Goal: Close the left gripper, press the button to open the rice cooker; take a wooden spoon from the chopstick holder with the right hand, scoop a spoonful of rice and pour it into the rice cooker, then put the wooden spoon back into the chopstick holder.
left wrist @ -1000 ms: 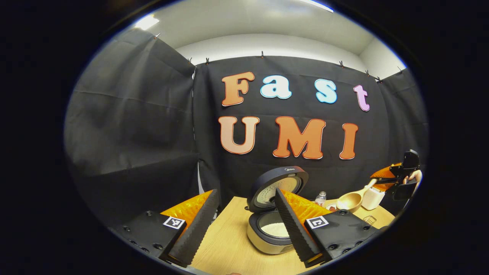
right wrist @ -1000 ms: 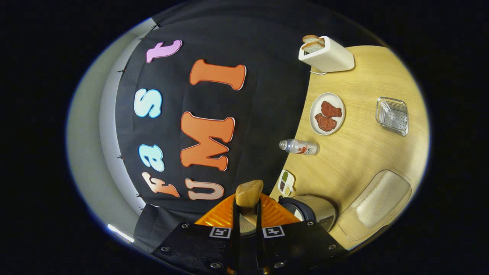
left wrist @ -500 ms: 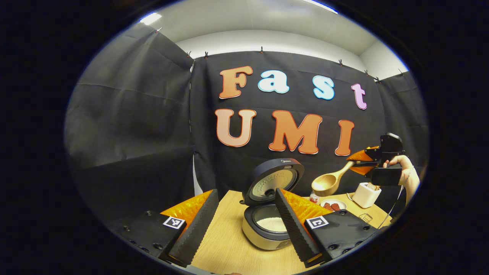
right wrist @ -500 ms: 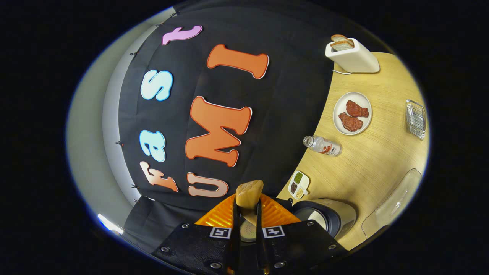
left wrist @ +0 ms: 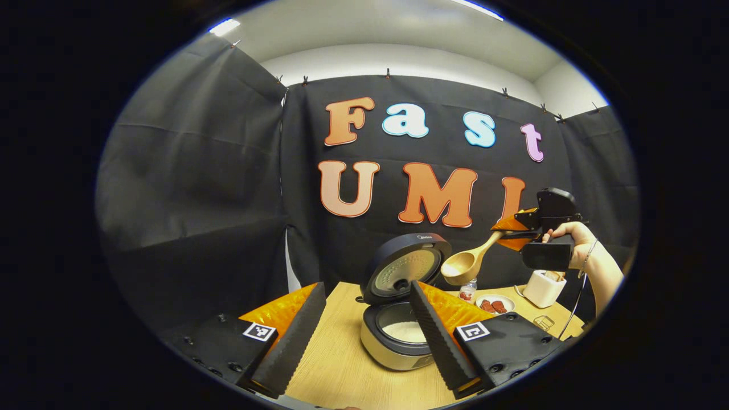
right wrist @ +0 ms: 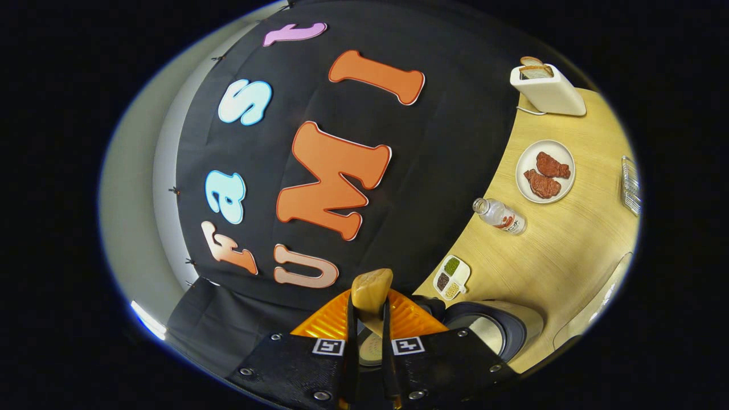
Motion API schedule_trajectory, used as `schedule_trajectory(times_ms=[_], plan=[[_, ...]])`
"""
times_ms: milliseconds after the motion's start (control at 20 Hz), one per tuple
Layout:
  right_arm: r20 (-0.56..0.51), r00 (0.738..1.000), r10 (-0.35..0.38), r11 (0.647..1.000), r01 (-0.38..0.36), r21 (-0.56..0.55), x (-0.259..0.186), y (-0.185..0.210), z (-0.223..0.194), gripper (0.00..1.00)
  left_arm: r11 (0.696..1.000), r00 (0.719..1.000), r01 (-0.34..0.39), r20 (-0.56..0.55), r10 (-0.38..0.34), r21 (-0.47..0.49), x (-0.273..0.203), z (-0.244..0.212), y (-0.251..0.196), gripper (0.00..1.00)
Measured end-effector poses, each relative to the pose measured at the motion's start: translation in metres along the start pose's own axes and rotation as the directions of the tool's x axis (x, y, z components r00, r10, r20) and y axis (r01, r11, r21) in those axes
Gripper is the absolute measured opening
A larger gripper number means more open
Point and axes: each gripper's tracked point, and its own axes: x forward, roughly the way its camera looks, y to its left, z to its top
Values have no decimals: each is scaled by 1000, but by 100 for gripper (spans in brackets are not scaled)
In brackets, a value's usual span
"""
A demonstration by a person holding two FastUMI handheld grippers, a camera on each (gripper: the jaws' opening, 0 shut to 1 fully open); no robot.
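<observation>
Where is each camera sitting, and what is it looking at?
Left gripper view: rides on the left gripper, upright, facing the open rice cooker on the table; its own two spread fingers show at the bottom, and farther off a hand holds the right gripper with the spoon.
Right gripper view: rides on the right gripper, rolled sideways, facing the wall with the table to its right; its fingers pinch the spoon.
Shared: cooker, spoon, toaster, plate, bottle.
</observation>
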Motion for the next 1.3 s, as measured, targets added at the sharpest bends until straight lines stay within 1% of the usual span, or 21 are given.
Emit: schedule_trajectory(times_ms=[250, 300, 400, 750, 900, 950, 1000, 1200, 1250, 1300], plan=[[-6, 1000, -3, 1000, 3, -30, 5, 1, -8, 16, 1000, 1000, -11, -5, 11, -7, -2, -3, 7, 99], [-9, 1000, -4, 999, 3, -32, 5, 1, -9, 16, 1000, 1000, -14, -5, 14, -10, -2, -4, 8, 97], [-9, 1000, -3, 999, 3, -42, 5, 2, -10, 16, 1000, 1000, -17, -3, 17, -15, -3, -4, 10, 97], [9, 1000, -6, 993, 7, -118, 11, 3, -9, 16, 1000, 1000, -27, -3, 27, -11, 0, -5, 13, 97], [11, 1000, -1, 988, 3, -156, 14, 5, -11, 16, 999, 999, -34, -6, 34, -11, 2, -7, 15, 99], [6, 1000, 0, 985, 1, -171, 15, 5, -13, 11, 999, 999, -38, -8, 38, -11, 3, -7, 16, 97], [3, 1000, 2, 983, -1, -182, 16, 6, -15, 16, 999, 999, -41, -10, 41, -12, 3, -9, 17, 98], [19, 1000, 12, 969, -7, -247, 18, 8, -14, 16, 999, 999, -44, -11, 44, -14, 3, -8, 18, 98], [17, 1000, 12, 966, -7, -257, 18, 8, -15, 16, 999, 999, -46, -12, 46, -12, 3, -8, 18, 99], [11, 1000, 12, 966, -9, -260, 20, 7, -17, 15, 999, 999, -49, -12, 49, -10, 3, -9, 19, 97]])
